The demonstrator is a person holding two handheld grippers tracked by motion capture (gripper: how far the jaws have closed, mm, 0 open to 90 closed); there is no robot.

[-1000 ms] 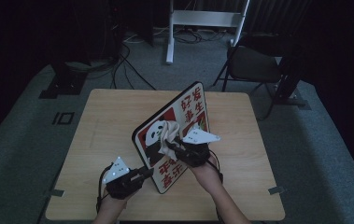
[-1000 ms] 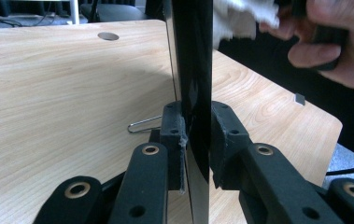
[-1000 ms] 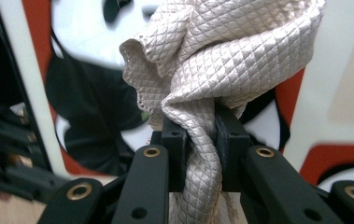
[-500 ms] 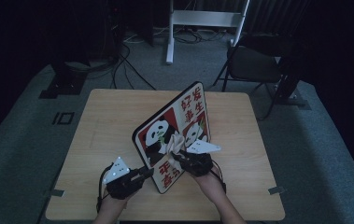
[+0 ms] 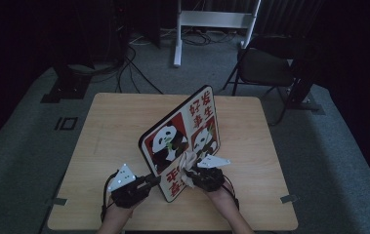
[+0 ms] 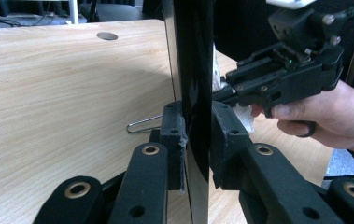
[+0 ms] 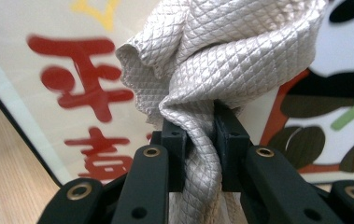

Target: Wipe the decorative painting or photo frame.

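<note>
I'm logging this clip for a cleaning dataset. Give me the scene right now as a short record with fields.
surface: wooden table
main object: panda picture board, stood on edge
left tongs: shut on the board's edge, holding it upright
right tongs: shut on a bunched grey cloth
cloth position: against the board's printed face
background: folding chair behind the table

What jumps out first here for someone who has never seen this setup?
A panda picture board stands on edge on the wooden table, with the left gripper clamping its near edge. The right gripper pinches a silvery cloth against the board's printed face.
</note>
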